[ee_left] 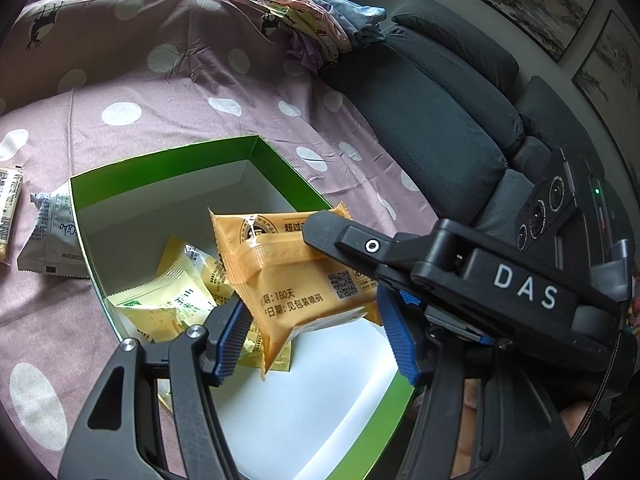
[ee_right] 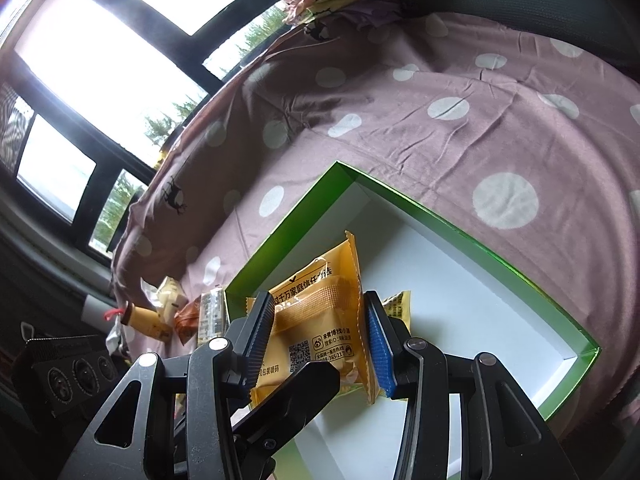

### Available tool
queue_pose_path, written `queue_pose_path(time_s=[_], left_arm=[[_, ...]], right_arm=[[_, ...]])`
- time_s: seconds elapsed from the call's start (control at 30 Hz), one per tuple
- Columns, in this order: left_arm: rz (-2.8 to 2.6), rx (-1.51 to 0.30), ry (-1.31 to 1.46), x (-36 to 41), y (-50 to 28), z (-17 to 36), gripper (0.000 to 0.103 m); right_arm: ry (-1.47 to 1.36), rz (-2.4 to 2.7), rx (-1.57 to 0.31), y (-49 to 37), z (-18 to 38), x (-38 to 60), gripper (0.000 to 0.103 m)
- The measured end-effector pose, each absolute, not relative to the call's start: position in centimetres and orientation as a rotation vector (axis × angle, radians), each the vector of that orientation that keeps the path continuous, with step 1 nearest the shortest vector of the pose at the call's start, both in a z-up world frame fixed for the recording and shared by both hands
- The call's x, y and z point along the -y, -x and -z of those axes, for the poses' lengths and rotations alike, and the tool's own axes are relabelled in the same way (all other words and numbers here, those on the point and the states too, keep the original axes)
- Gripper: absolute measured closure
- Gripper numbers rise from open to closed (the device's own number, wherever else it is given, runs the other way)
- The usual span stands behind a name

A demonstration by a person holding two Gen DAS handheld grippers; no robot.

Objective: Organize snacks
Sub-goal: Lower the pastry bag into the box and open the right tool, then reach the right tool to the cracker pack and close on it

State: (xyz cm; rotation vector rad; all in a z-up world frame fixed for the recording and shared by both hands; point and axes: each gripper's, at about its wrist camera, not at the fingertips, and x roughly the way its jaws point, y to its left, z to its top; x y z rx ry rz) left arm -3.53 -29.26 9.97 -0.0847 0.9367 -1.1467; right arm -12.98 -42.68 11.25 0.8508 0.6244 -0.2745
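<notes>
An orange snack packet (ee_left: 296, 280) hangs over a green box (ee_left: 168, 160) with a white inside. In the left wrist view the right gripper (ee_left: 348, 256) comes in from the right and is shut on the packet's right side. My left gripper (ee_left: 316, 340) is open, its blue pads on either side of the packet's lower end, apart from it. In the right wrist view the right gripper (ee_right: 320, 340) has the same orange packet (ee_right: 320, 320) between its fingers above the green box (ee_right: 460, 232). Several yellow snack packets (ee_left: 176, 304) lie in the box.
A grey packet (ee_left: 48, 236) and a snack bar (ee_left: 8, 208) lie left of the box on the pink dotted sheet (ee_left: 160, 92). More snacks (ee_right: 172, 312) lie near the sheet's edge. Folded clothes (ee_left: 316, 24) and a dark sofa (ee_left: 440, 120) stand behind.
</notes>
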Motion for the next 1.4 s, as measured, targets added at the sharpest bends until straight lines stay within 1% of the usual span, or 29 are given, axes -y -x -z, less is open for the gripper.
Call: queue_pose_path(time_s=[0.67, 0.87, 1.03, 1.17, 1.3, 1.33, 1.4], left_arm=[[1.139, -0.952, 0.069, 29.3, 3.7, -9.2, 0.041], [1.103, -0.930, 0.140, 27.3, 2.8, -10.0, 0.039], [1.040, -0.880, 0.152, 24.2, 2.7, -11.2, 0.028], [0.962, -0.842, 0.160, 20.0, 2.3, -12.2, 0.027], [0.832, -0.786, 0.189, 14.5, 1.6, -13.2, 0.013], [0.797, -0.775, 0.192, 13.1, 1.4, -13.2, 0.013], [0.707, -0.755, 0.185, 10.2, 0.9, -13.0, 0.012]], right_arm=[[-0.866, 0.318, -0.638, 13.1, -11.0, 43.0, 0.057], [-0.864, 0.387, -0.640, 13.5, -11.0, 43.3, 0.057], [-0.838, 0.387, -0.615, 13.6, -11.7, 42.8, 0.057], [-0.822, 0.366, -0.597, 13.4, -12.3, 42.1, 0.057], [-0.798, 0.351, -0.603, 12.8, -12.8, 41.2, 0.057], [-0.793, 0.347, -0.603, 12.7, -12.8, 41.0, 0.056], [-0.783, 0.330, -0.598, 12.5, -13.0, 40.6, 0.046]])
